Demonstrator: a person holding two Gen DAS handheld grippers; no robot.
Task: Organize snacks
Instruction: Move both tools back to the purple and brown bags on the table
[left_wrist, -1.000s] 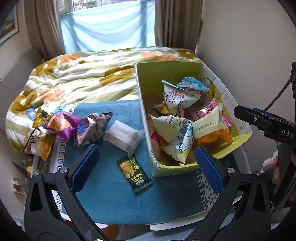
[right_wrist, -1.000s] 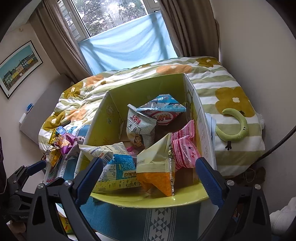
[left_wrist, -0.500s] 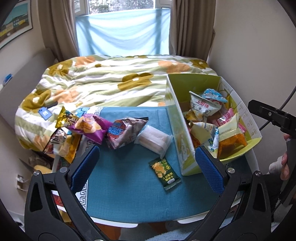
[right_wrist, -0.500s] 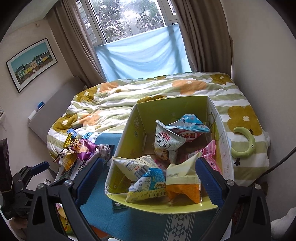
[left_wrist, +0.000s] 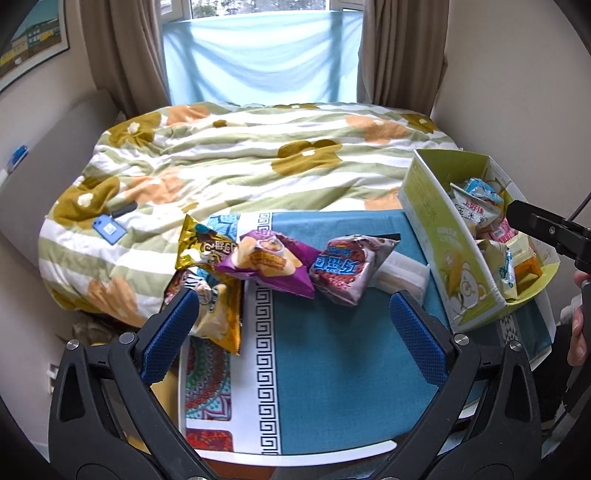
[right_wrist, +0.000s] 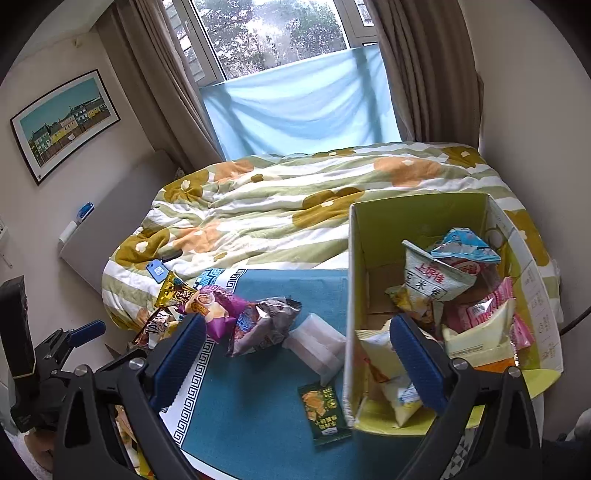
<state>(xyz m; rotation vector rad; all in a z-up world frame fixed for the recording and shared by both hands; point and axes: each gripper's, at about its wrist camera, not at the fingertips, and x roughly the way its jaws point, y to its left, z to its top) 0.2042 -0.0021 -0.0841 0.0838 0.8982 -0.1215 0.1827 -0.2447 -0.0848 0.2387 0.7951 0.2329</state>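
Where jaws gape, purple bag (left_wrist: 271, 264) beyond.

The right gripper (right_wrist: 301, 363) hangs with jaws wide apart and empty above the worktop (right_wrist: 258, 424). A green packet (right_wrist: 324, 411) lies just beside the box (right_wrist: 356, 295), which holds several snack bags. More bags (right_wrist: 240, 317) lie heaped left.

One green cardboard box (right_wrist: 417, 218) stands at the right of the tabletop (right_wrist: 258, 417). Left of it lie one small green packet (right_wrist: 324, 412), one white packet (right_wrist: 318, 345), one silver-purple bag (right_wrist: 260, 325), one purple bag (left_wrist: 267, 264) and one gold bag (left_wrist: 199, 247).
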